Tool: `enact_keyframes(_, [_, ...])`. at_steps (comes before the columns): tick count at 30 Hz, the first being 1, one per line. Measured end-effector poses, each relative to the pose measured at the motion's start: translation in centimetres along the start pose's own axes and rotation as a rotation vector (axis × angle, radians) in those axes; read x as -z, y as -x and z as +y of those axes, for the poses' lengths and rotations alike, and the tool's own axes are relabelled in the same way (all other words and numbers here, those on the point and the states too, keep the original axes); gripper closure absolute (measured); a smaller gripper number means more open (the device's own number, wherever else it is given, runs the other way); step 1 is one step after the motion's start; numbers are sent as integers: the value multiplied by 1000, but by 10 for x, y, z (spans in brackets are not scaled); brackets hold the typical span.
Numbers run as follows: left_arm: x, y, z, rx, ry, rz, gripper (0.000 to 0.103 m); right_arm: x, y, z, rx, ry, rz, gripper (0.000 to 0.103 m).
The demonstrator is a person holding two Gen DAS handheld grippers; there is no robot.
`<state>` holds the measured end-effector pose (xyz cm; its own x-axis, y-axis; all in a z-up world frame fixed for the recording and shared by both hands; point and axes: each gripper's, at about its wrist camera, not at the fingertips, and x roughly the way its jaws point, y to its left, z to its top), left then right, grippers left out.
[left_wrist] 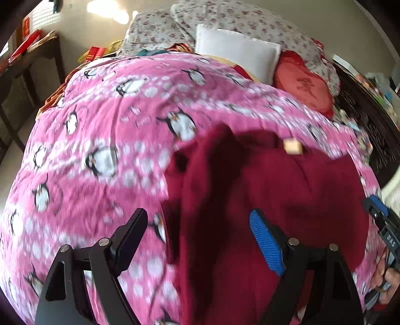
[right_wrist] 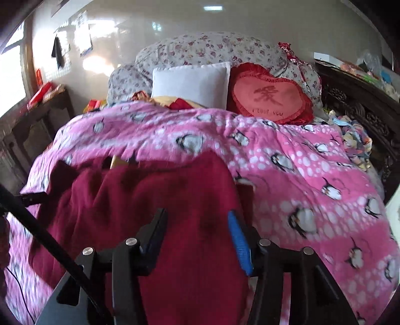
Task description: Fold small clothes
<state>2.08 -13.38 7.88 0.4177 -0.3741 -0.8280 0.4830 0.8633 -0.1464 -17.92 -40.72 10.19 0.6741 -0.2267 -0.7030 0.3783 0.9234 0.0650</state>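
L wrist view: your left gripper [left_wrist: 197, 220] has its jaws spread wide, nothing pinched between them. One finger is bare black, the other carries a blue ribbed pad [left_wrist: 266, 243]. Both hang over the dark red garment [left_wrist: 287, 190], which lies on the pink penguin blanket [left_wrist: 100, 130] w/ its left edge rumpled into a fold under the gap between the fingers. A small tan tag [left_wrist: 292, 147] shows at the garment's far edge. At the right rim you can see your right gripper [left_wrist: 380, 212] from the side, w/ part of a hand [left_wrist: 386, 275] on it; its fingers can't be judged from here. Further back: white pillow [left_wrist: 237, 53], red heart cushion [left_wrist: 305, 87], floral bedding [left_wrist: 225, 22] against the wall. Picture is motion-blurred.

R wrist view: your right gripper [right_wrist: 197, 220] sits w/ jaws about halfway apart, over the garment [right_wrist: 155, 190]; the fabric runs between and below the fingers, but the pads aren't pressing on it as far as can be seen. Garment covers the near-left part of the blanket [right_wrist: 287, 155], right edge just beside the blue pad [right_wrist: 240, 245]. A black cable [right_wrist: 42, 232] crosses the lower left. White pillow [right_wrist: 190, 85] and heart cushion [right_wrist: 270, 100] sit side by side at the head of the bed, touching. A dark carved cabinet [right_wrist: 355, 105] stands on the right, cluttered on top.
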Motion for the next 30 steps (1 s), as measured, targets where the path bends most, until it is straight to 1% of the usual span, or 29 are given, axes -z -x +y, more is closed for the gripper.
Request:
enact_keyframes(3, [24, 8, -6, 22, -15, 1, 20, 14, 11, 2, 12, 13, 10, 48])
enact_keyframes(8, [55, 7, -13, -18, -55, -5, 20, 34, 18, 5, 12, 20, 29, 48])
enact_keyframes(10, [62, 3, -11, -25, -46, 7, 20, 39, 16, 4, 13, 20, 36, 48])
enact_keyframes(14, [73, -15, 0, -27, -3, 54, 19, 44, 5, 1, 16, 5, 51, 47])
enact_keyframes(16, [76, -24, 5, -14, 34, 68, 16, 45, -5, 2, 22, 7, 65, 41])
enact_keyframes(17, [78, -27, 6, -11, 47, 71, 14, 45, -11, 3, 32, 15, 78, 40])
enact_keyframes(18, [79, -28, 7, -11, 59, 69, 13, 45, -13, 4, 43, 22, 80, 40])
enact_keyframes(21, [84, -22, 5, -28, 55, 48, 13, 45, -3, 10, 60, 41, 61, 40])
enact_keyframes(26, [90, -12, 3, -21, 57, 42, 13, 54, 22, 13, 40, 19, 58, 39])
enact_keyframes(30, [99, 1, 3, -36, 60, 16, 13, 63, 40, 21, 32, 36, 43, 37])
